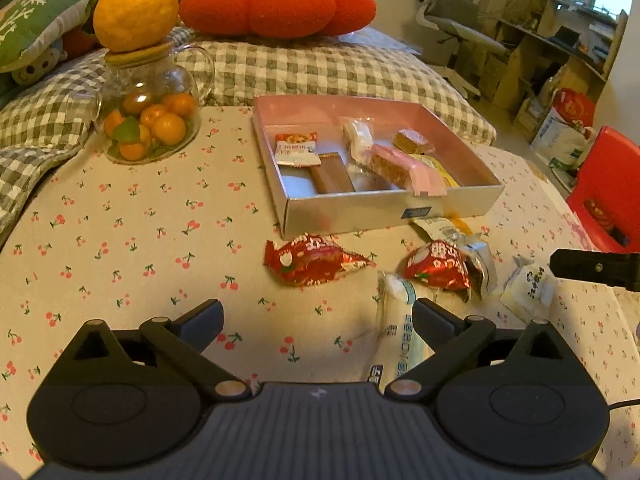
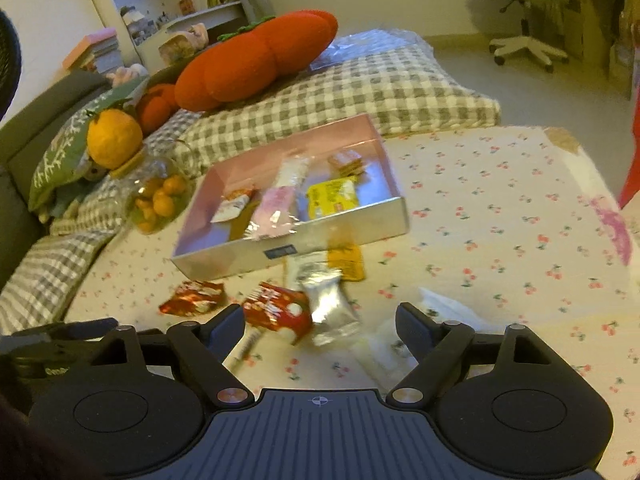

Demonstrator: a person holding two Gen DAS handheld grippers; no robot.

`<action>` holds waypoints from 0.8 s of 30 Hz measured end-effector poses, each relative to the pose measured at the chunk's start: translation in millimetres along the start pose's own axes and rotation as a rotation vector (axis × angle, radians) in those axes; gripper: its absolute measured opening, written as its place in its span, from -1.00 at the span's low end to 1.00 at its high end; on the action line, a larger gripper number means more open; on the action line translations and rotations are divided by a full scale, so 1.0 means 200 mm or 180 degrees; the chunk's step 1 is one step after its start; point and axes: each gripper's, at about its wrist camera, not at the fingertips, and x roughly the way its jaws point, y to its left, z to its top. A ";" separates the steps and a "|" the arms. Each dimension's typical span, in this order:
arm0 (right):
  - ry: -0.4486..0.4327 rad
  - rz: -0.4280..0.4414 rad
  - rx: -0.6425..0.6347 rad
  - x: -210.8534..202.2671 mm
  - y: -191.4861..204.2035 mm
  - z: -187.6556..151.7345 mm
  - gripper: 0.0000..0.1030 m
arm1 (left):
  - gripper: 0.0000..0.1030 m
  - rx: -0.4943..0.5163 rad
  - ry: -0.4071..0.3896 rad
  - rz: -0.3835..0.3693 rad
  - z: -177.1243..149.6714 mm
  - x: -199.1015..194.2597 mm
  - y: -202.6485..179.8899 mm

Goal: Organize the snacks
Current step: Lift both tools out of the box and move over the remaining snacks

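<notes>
The shallow pink-lined box stands on the bench, which is covered with a cherry-print cloth, and all places here are given from this box. Inside it lie several wrapped snacks: an orange-and-white sachet, a brown bar, a pink wafer pack, a white candy and a yellow pack. Just in front of the box, on the cloth, there are two red foil snacks, a silver pack and a small white packet. A long white-and-blue packet lies further in front of the box, beside the right finger of the left tongs. The left tongs are spread wide and hold nothing. The right tongs are also wide apart and empty, above the loose snacks in front of the box. To the left of the box stands a glass jar of small oranges with a big orange fruit on its lid.
</notes>
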 end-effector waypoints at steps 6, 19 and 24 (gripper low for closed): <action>0.0000 -0.0180 -0.0006 0.00 -0.09 -0.05 0.65 | 0.96 0.0026 -0.0053 -0.0097 -0.04 0.00 -0.02; 0.0004 -0.0578 0.0365 0.18 -0.16 -0.04 0.65 | 0.92 0.0227 -0.0005 -0.0119 -0.13 0.10 -0.18; -0.0013 -0.0810 0.0325 0.29 -0.16 -0.02 0.65 | 0.88 0.0240 -0.0016 -0.0058 -0.15 0.14 -0.19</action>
